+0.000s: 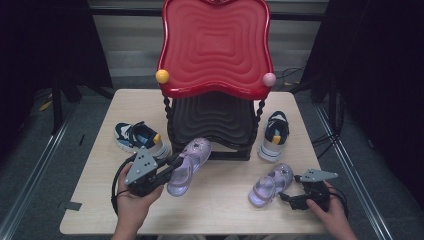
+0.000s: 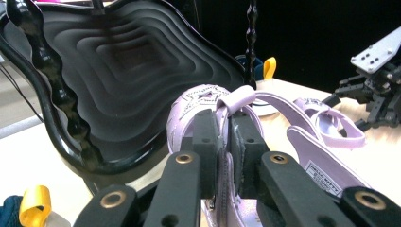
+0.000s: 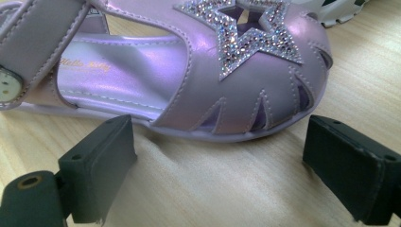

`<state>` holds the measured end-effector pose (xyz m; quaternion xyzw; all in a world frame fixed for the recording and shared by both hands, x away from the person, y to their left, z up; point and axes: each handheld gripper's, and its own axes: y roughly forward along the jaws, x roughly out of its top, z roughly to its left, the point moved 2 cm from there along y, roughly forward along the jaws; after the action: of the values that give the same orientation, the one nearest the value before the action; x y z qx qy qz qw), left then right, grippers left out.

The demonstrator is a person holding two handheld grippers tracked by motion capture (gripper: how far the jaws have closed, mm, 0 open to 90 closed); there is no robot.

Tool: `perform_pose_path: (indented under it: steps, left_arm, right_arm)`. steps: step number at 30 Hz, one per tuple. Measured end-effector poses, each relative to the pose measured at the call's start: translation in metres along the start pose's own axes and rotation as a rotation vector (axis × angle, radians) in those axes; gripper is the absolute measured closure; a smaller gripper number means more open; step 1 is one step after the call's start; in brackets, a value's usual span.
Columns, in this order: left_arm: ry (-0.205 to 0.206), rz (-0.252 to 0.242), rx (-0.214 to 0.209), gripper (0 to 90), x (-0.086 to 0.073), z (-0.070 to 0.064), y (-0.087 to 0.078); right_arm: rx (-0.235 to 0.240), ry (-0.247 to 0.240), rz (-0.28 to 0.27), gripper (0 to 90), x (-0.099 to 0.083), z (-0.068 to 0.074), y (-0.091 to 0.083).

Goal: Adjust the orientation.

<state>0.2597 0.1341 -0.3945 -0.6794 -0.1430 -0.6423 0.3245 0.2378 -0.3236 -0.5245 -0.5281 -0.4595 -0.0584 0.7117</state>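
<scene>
Left tool pinching one sandal; right tool spread beside the other.
Your left tool (image 1: 172, 166) clamped the lilac sandal (image 1: 187, 160) by its side, before the black tray (image 2: 127, 71). Your right tool (image 1: 290, 190) stood wide apart at the second sandal (image 1: 270, 184), star-toed, flat on the desk (image 1: 220, 205).

A fixed camera above the person's side of the table (image 1: 215, 210) looks forward and down, taking in the whole tabletop and the two-tier stand (image 1: 215, 75) at its far edge. The left gripper view rides low and close behind its jaws, facing the stand's black lower tray (image 2: 118, 71), with the other purple sandal (image 2: 326, 127) farther off. The right gripper view sits just above the tabletop, looking at that same sandal (image 3: 189, 71) from very near. Both sandals and the stand also appear from above.
</scene>
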Motion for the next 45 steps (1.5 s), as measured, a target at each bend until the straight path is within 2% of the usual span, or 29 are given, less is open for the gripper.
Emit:
perform_pose_path:
  steps: [8, 10, 14, 18, 25, 26, 27, 30, 35, 40, 45]
  left_arm:
    - [0.007, -0.033, 0.025, 82.3, 0.011, 0.002, 0.005]
    - [0.023, -0.034, 0.043, 82.3, 0.014, 0.002, 0.007]
    - [0.019, -0.063, 0.075, 82.3, 0.020, 0.002, 0.014]
    - [0.038, -0.062, 0.107, 82.3, 0.024, 0.003, 0.023]
    - [0.049, -0.080, 0.175, 82.3, 0.028, 0.002, 0.041]
    - [0.044, -0.083, 0.174, 82.3, 0.028, 0.001, 0.044]
    - [0.044, -0.086, 0.192, 82.3, 0.029, 0.001, 0.046]
    - [0.064, -0.074, 0.222, 82.3, 0.029, 0.002, 0.052]
    - [0.059, -0.110, 0.254, 82.3, 0.032, 0.001, 0.061]
    - [0.069, -0.116, 0.300, 82.3, 0.035, -0.001, 0.070]
    - [0.046, -0.138, 0.329, 82.3, 0.036, 0.001, 0.077]
  right_arm:
    - [0.001, 0.000, -0.001, 9.3, 0.000, 0.000, 0.000]
    - [0.001, 0.001, 0.000, 9.3, 0.000, 0.000, 0.000]
    - [0.001, 0.001, 0.000, 9.3, 0.000, 0.000, 0.000]
    - [-0.001, 0.000, 0.001, 9.3, 0.000, 0.000, 0.000]
    - [0.001, 0.000, -0.001, 9.3, 0.000, 0.000, 0.000]
    - [0.001, 0.001, 0.000, 9.3, 0.000, 0.000, 0.000]
    - [0.001, 0.000, -0.001, 9.3, 0.000, 0.000, 0.000]
    - [0.001, 0.000, -0.001, 9.3, 0.000, 0.000, 0.000]
    - [0.001, 0.000, -0.001, 9.3, 0.000, 0.000, 0.000]
    - [0.001, 0.000, -0.001, 9.3, 0.000, 0.000, 0.000]
    - [0.001, 0.001, 0.000, 9.3, 0.000, 0.000, 0.000]
